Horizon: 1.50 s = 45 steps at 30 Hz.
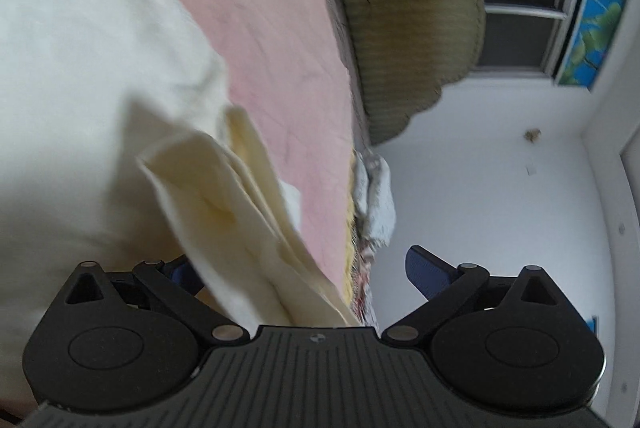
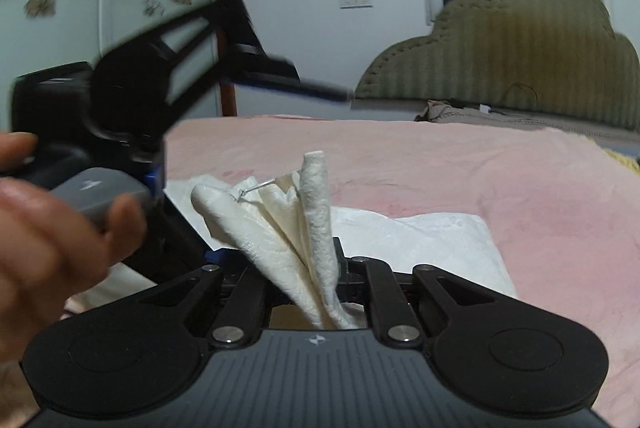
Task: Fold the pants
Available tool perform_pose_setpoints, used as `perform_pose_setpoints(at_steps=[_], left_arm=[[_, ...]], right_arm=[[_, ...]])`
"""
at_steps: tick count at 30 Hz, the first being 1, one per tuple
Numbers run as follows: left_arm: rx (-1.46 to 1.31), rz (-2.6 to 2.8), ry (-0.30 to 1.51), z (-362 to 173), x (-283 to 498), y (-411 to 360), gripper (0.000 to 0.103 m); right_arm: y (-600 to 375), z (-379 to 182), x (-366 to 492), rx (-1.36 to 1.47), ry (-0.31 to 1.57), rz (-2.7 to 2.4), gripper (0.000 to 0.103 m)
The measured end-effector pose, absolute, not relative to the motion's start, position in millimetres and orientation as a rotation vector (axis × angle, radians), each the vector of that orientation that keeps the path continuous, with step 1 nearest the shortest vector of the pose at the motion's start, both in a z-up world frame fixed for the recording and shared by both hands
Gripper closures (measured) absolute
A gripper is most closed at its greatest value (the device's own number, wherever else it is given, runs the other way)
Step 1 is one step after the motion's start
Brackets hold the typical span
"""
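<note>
Best to keep right gripper (image 2: 320,268) squeezed tight on the white pants (image 2: 280,228), slide wide-apart left gripper (image 1: 296,268) onto the cloth at 12 o'clock, then pinch.

Left gripper (image 1: 296,268) jaws spread wide, right gripper (image 2: 320,268) clamped on pants (image 2: 288,228), left hand (image 2: 52,228) beside the pants

Bare pink blanket (image 2: 440,164) ahead and right, left gripper (image 2: 224,76) blocking left
</note>
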<state>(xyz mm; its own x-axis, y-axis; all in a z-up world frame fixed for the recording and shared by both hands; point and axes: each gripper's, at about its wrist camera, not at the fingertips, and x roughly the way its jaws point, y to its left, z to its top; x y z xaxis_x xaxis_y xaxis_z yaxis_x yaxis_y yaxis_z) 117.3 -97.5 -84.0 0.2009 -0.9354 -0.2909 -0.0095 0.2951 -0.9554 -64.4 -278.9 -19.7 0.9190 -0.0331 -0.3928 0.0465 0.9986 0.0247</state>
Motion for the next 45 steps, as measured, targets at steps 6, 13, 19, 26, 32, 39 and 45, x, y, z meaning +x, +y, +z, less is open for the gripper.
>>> perform_pose_setpoints(at_steps=[6, 13, 19, 26, 32, 39, 45], left_arm=[[-0.845, -0.789, 1.130, -57, 148, -77, 0.048], [-0.431, -0.729, 0.976, 1, 164, -70, 0.095], [-0.031, -0.570, 0.839, 18, 149, -68, 0.091], [0.118, -0.355, 0.788, 1, 147, -32, 0.051], [0.103, -0.178, 0.746, 11, 139, 19, 0.038], [0.216, -0.278, 0.667, 24, 109, -12, 0.019], [0.504, -0.292, 0.504, -9, 111, -80, 0.005]], right_arm=[[-257, -19, -56, -0.056, 0.414, -0.020, 0.093], [-233, -10, -27, -0.114, 0.376, 0.051, 0.093], [-198, -19, 4, -0.196, 0.419, 0.152, 0.093], [-158, -50, 15, -0.378, 0.551, 0.173, 0.082], [-187, -17, -22, -0.164, 0.522, 0.332, 0.050], [-198, -16, -18, -0.024, 0.548, 0.321, 0.050], [-178, -32, -9, -0.087, 0.620, 0.349, 0.045]])
